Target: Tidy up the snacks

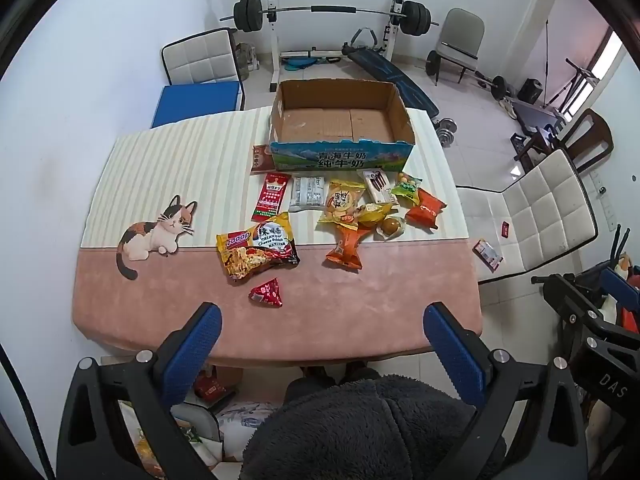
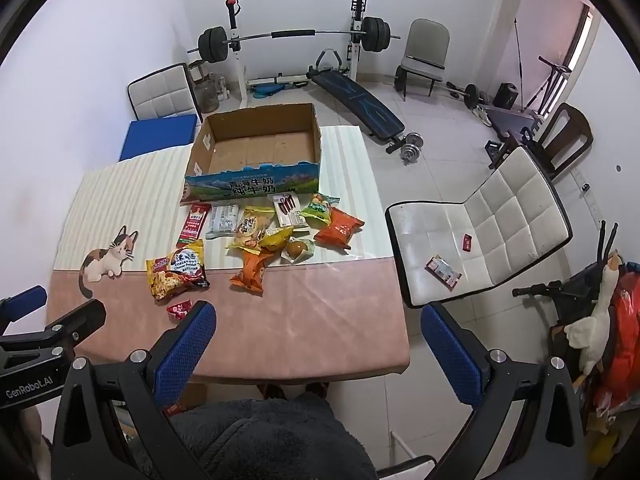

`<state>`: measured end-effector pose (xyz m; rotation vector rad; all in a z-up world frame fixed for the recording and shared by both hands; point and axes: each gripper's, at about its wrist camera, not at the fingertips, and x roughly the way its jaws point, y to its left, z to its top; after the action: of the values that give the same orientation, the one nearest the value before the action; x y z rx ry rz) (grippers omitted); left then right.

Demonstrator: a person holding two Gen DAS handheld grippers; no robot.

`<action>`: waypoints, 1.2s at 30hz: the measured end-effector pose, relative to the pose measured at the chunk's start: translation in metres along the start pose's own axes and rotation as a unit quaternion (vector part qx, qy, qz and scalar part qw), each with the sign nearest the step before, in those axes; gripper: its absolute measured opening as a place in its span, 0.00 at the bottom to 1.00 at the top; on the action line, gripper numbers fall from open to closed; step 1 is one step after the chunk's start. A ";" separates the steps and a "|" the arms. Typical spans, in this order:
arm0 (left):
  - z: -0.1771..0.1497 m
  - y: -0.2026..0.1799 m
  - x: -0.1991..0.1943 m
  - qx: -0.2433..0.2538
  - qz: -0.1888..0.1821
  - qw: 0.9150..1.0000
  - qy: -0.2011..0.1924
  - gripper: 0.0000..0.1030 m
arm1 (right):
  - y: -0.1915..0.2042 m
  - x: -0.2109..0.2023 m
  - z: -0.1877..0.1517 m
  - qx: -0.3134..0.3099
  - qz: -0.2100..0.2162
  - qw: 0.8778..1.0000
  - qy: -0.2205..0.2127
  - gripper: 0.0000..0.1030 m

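An empty cardboard box (image 1: 340,124) (image 2: 256,148) with a blue printed front stands at the table's far side. Several snack packets lie in front of it: a yellow noodle pack (image 1: 256,246) (image 2: 176,270), a small red triangular packet (image 1: 267,292) (image 2: 180,309), a long red sachet (image 1: 270,196), a white pack (image 1: 306,193), an orange packet (image 1: 346,250) (image 2: 250,270), an orange-red bag (image 1: 425,209) (image 2: 339,228). My left gripper (image 1: 322,336) is open and empty above the near table edge. My right gripper (image 2: 318,338) is open and empty at the near right corner.
The table (image 1: 360,320) has a pink and striped cloth with a cat picture (image 1: 156,232). A white chair (image 2: 480,232) at the right holds a small packet (image 2: 443,273). Another chair (image 1: 200,60), a blue mat and gym gear (image 1: 332,12) stand behind.
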<state>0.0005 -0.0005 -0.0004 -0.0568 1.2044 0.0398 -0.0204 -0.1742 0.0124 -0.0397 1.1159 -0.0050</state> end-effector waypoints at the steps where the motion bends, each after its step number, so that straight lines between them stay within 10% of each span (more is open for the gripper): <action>1: 0.000 0.000 0.000 0.000 0.000 1.000 0.000 1.00 | 0.002 -0.004 -0.001 -0.001 0.000 1.000 -0.001 1.00; 36: 0.012 -0.001 -0.009 -0.005 -0.003 1.000 -0.008 1.00 | 0.006 -0.006 0.002 -0.011 0.007 1.000 -0.009 1.00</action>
<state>0.0084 -0.0002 0.0127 -0.0691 1.1890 0.0420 -0.0212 -0.1680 0.0187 -0.0513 1.0974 0.0190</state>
